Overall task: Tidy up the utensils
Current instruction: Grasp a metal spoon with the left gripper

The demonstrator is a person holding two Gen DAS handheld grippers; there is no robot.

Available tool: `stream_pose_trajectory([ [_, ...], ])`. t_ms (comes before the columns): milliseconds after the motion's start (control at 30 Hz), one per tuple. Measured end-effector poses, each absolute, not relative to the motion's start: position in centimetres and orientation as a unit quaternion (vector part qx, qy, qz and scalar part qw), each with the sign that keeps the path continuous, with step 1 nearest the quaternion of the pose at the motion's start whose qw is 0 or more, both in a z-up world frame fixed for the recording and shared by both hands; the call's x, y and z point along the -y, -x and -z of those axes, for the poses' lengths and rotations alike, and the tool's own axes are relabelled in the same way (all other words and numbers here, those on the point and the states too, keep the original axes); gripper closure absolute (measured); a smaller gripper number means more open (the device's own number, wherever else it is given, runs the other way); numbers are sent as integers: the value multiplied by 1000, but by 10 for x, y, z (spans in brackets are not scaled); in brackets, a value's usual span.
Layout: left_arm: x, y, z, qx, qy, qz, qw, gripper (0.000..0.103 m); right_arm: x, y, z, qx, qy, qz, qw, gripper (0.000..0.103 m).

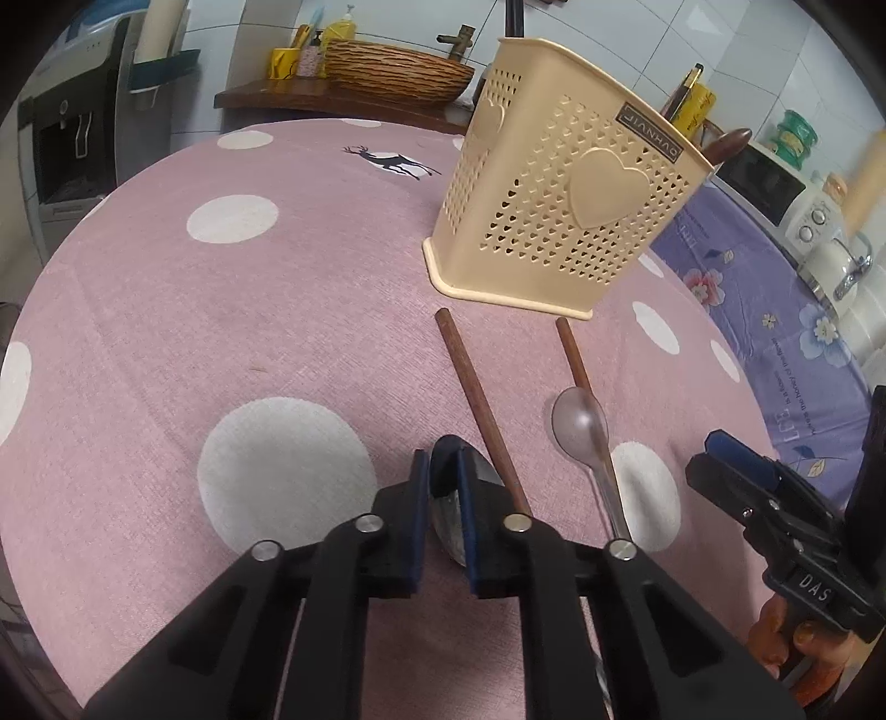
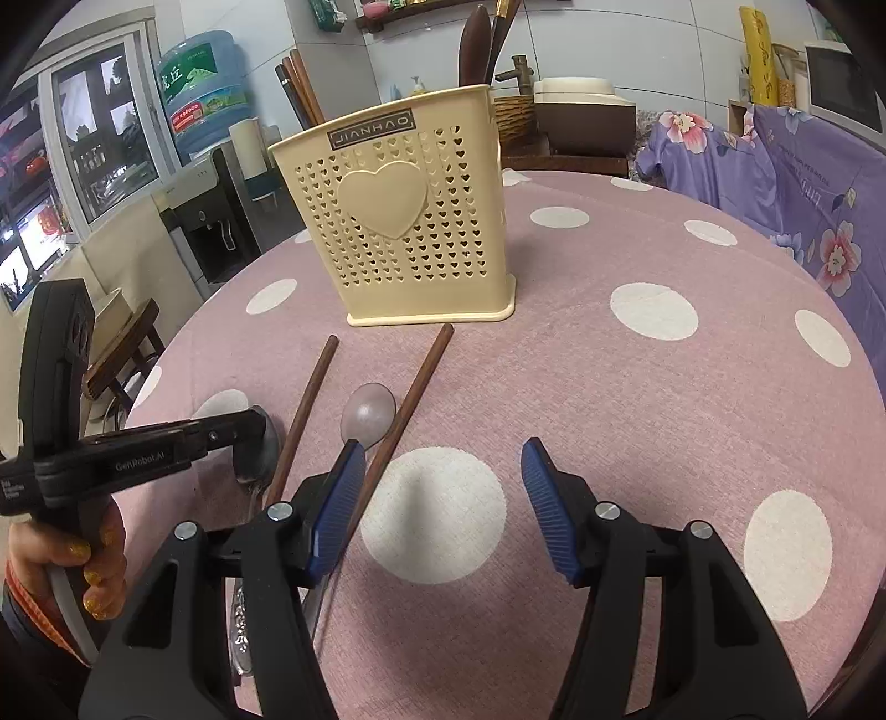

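My left gripper point(image 1: 437, 468) is low over the pink dotted tablecloth point(image 1: 221, 310), shut on the bowl of a metal spoon point(image 1: 447, 526). The right wrist view shows that left gripper point(image 2: 246, 437) pinching the metal spoon point(image 2: 268, 443) from the side. Two dark wooden chopsticks point(image 1: 476, 410) point(image 1: 573, 354) lie just beyond, with a clear plastic spoon point(image 1: 578, 423) between them. Behind them stands a cream perforated utensil holder point(image 1: 559, 205) with wooden utensils point(image 2: 476, 44) inside. My right gripper point(image 2: 443, 448) hovers open over a white dot, its left pad beside one chopstick point(image 2: 410, 410), holding nothing.
A purple floral cloth point(image 1: 775, 310) covers the surface to the right of the table. A wicker basket point(image 1: 396, 69) sits on a wooden shelf behind the holder. A water dispenser point(image 1: 72, 138) stands off the table's left side. A person's hand point(image 2: 94, 570) grips the left tool.
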State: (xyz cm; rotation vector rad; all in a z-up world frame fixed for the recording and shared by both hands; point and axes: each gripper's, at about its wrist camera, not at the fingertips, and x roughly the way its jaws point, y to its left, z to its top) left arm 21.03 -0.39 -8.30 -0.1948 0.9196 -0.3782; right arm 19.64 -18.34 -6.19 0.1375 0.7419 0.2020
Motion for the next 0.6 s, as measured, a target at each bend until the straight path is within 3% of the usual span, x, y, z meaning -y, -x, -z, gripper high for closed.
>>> stream_pose_trajectory([
  [600,-26,-254,67,-440,-1,187,878,98,142,-214,57,-378,-10,-135,916,44],
])
